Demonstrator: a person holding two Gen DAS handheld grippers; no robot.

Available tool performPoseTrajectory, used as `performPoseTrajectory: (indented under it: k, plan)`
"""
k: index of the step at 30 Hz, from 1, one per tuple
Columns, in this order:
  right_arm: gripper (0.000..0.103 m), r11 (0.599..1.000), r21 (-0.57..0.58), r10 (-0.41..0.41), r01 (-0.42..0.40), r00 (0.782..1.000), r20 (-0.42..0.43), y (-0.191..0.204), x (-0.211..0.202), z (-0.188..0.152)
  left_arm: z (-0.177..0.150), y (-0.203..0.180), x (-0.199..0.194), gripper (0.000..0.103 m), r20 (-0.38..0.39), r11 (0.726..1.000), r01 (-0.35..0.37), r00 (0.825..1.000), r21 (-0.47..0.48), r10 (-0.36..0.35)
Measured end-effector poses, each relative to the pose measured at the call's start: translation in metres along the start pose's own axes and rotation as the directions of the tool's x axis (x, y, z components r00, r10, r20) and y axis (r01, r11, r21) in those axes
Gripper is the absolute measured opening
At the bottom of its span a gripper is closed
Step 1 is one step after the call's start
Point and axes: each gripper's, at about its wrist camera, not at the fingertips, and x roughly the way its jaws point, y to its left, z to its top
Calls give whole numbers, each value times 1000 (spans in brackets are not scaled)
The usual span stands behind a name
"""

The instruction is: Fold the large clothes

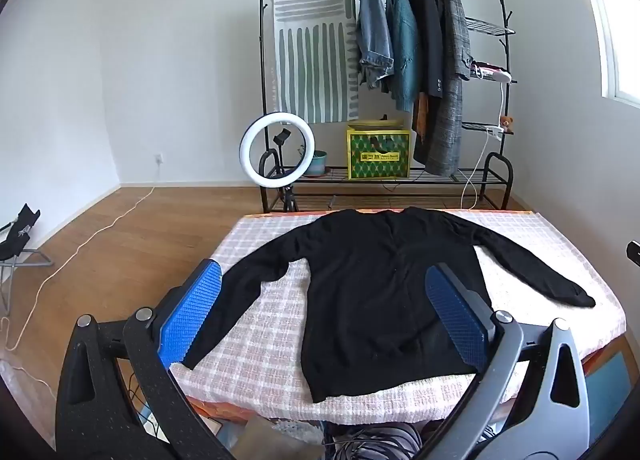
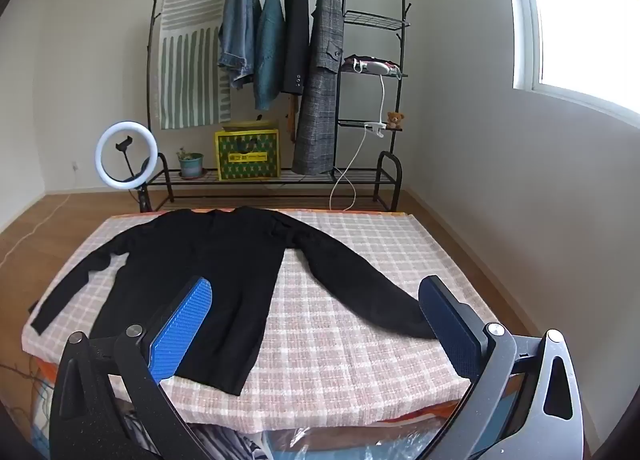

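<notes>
Left wrist view: a black long-sleeved sweater (image 1: 372, 300) lies flat on a table covered with a pink-and-white checked cloth (image 1: 248, 344), neck toward the far edge and hem near the front edge. The left gripper (image 1: 324, 312) hangs above the front edge with its blue-padded jaws spread wide and empty; one sleeve runs toward the front left corner, its cuff just beside the left pad, while the right pad sits in front of the sweater's body near the hem. Whether either pad touches the fabric cannot be told.

Right wrist view: the same sweater (image 2: 208, 284) occupies the left half of the table, its other sleeve stretched across the cloth (image 2: 340, 356) toward the right edge. The right gripper (image 2: 316, 324) is also spread wide and holds nothing; the cuff ends just beside its right pad, and its left pad stands in front of the sweater's body near the hem.

Beyond the far edge stands a black clothes rack (image 2: 280, 72) hung with jackets, a lit ring light (image 2: 126, 156) beside it, on a wooden floor (image 1: 132, 228).
</notes>
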Motion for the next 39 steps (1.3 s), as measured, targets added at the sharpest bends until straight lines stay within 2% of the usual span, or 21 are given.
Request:
performPoseTrajectory:
  k: [6, 12, 39]
  plan:
    - [103, 1000, 5, -27, 27, 1000, -8, 2, 2, 0, -1, 0, -1, 103, -8, 1000, 5, 1000, -12, -5]
    - [103, 998, 25, -59, 59, 998, 20, 1, -4, -1, -2, -2, 1, 103, -24, 1000, 5, 1000, -12, -6]
    - [103, 999, 41, -36, 33, 997, 75, 0, -14, 15, 1, 11, 1, 103, -35, 999, 5, 999, -46, -7]
